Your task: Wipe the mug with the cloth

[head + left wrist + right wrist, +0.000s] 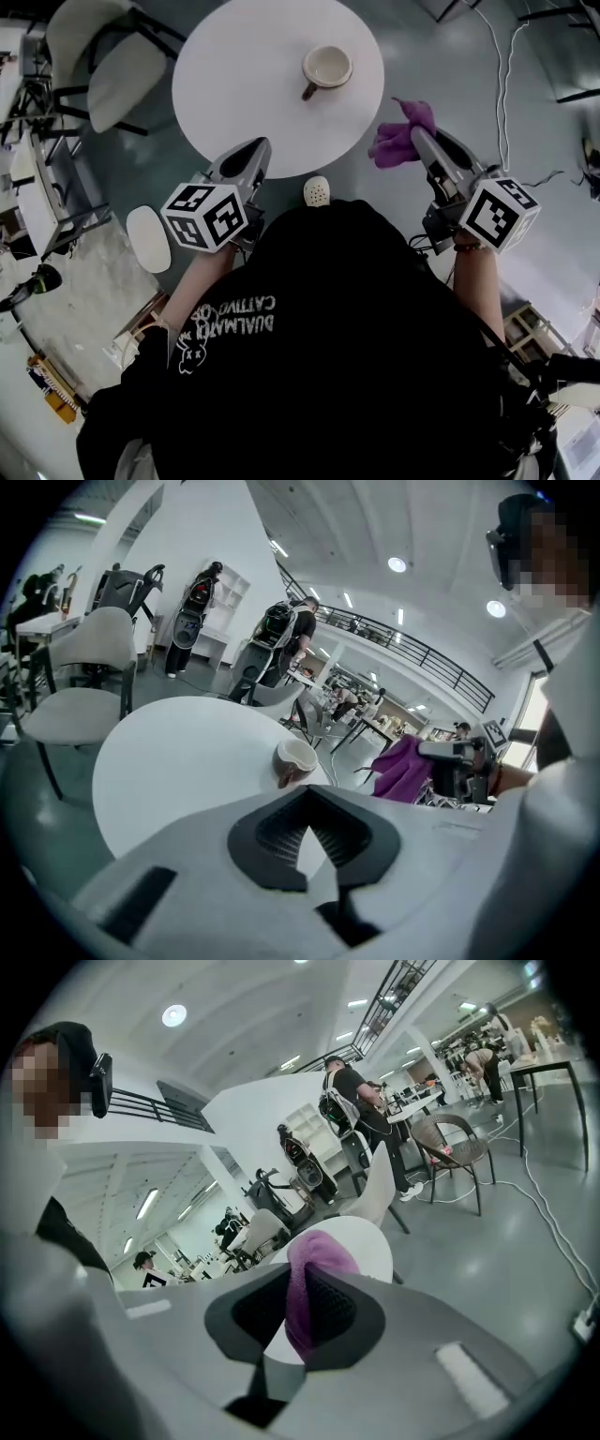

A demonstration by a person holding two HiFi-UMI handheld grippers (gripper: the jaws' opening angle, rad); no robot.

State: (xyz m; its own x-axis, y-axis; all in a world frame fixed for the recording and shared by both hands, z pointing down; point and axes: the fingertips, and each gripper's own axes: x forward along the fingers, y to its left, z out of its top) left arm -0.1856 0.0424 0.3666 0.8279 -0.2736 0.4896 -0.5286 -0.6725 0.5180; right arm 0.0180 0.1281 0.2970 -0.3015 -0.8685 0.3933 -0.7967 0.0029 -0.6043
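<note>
Clamping cloth [394, 142] in right tongs [417, 134], centre right, ready for wiping. Holding left tongs [260, 146] together, empty, at worktop [234, 84] edge, probably heading to steady mug [326, 67], standing untouched upper centre.

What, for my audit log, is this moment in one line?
left hand-held gripper: shut, empty; right hand-held gripper: shut on cloth; mug: on table, untouched

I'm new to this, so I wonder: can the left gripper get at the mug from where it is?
Probably yes. The left gripper, shut and empty, hangs at the near edge of the table, and only bare tabletop lies between it and the mug.
</note>
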